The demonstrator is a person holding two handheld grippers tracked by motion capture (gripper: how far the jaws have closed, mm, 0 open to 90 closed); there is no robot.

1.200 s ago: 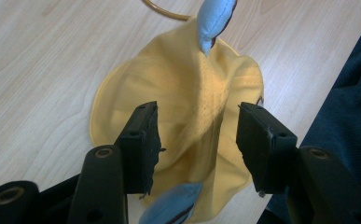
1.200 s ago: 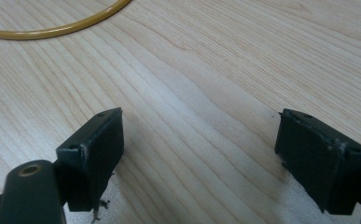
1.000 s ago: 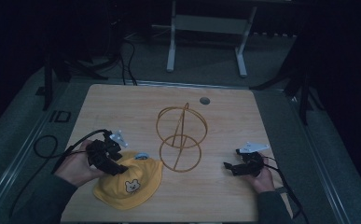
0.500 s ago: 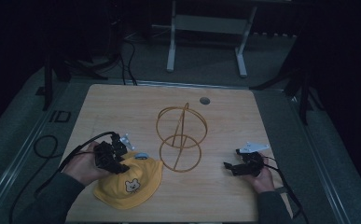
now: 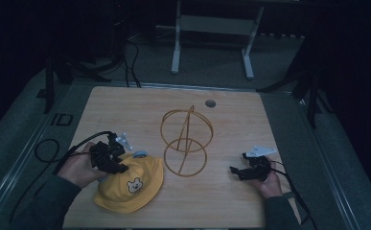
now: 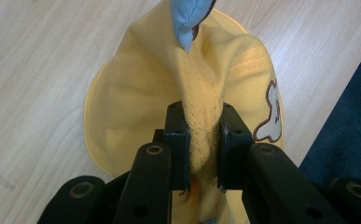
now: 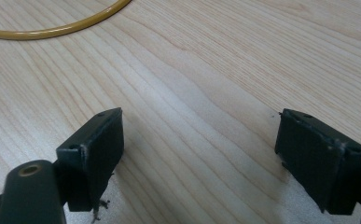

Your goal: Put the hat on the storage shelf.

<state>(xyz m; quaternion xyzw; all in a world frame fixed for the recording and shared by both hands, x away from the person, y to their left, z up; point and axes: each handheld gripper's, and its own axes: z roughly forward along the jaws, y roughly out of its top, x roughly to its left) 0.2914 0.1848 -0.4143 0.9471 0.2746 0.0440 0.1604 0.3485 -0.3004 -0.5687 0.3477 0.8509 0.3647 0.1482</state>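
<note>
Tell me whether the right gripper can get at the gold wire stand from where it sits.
Probably yes. The right gripper rests on the table with fingers apart and empty, and bare wood lies between it and the wire stand. The yellow hat, pinched in the left gripper, lies on the stand's other side.

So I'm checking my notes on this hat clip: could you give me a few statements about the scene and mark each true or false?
1. The left hand-held gripper is shut on a fold of the yellow hat. True.
2. The right hand-held gripper holds the wire stand. False: its jaws stand open over bare table.
3. The hat hangs on the gold wire stand. False: it lies on the table beside the stand.
4. The hat bears a bear patch. True.
</note>
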